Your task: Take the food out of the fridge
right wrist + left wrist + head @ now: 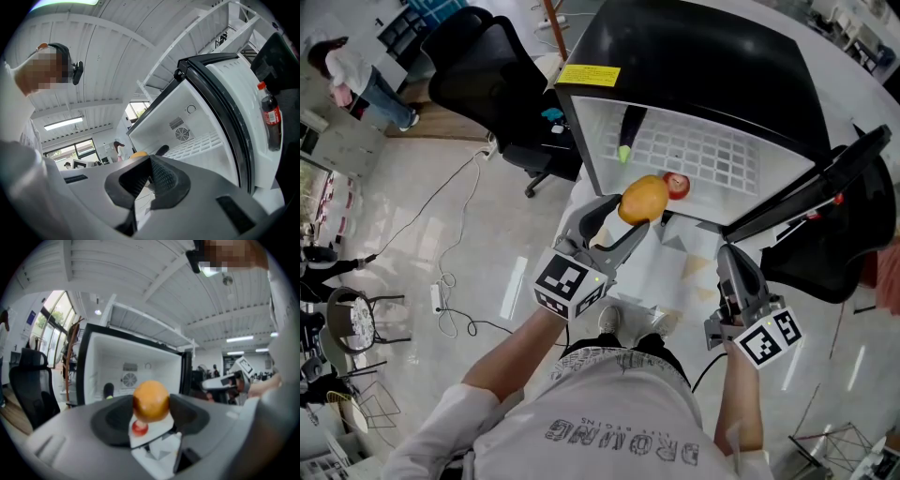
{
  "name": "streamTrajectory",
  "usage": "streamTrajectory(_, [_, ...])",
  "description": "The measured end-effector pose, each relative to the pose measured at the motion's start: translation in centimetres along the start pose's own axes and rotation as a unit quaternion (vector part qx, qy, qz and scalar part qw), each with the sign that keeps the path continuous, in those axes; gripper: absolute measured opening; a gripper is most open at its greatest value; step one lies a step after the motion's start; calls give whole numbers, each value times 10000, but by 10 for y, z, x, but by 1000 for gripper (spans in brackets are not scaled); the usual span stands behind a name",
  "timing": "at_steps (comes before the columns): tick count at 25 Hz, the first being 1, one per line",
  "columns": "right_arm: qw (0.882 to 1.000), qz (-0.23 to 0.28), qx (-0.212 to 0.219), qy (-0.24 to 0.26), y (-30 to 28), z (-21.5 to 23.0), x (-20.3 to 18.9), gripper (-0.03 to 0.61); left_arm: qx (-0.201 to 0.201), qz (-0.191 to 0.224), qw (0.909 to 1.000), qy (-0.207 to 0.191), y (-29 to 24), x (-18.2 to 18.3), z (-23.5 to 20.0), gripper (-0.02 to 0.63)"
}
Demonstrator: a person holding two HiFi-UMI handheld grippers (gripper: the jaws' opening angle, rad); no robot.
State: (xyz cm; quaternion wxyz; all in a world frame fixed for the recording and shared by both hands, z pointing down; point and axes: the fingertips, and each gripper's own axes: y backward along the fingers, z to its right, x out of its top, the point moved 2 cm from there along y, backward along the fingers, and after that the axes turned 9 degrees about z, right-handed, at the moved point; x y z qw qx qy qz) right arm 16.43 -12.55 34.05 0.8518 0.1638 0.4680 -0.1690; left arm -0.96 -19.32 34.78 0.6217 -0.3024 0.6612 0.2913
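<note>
left gripper [637, 217]: clamped orange fruit [643, 198] just outside fridge [694, 56] | right gripper [733, 258]: stood closed, empty | risk: judged smooth round skin liable to slip free, drop to floor [487, 244]

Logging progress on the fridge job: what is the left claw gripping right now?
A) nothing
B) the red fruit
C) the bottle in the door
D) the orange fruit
D: the left claw is shut on the orange fruit, held in front of the open fridge, while the red fruit lies at the fridge's front edge.
</note>
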Motion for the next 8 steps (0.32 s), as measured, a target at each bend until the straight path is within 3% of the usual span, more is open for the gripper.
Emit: streamTrajectory(8, [10000,4,13,11,0,-2,1,-11,-2,22,10000,-14,1,3,1,250])
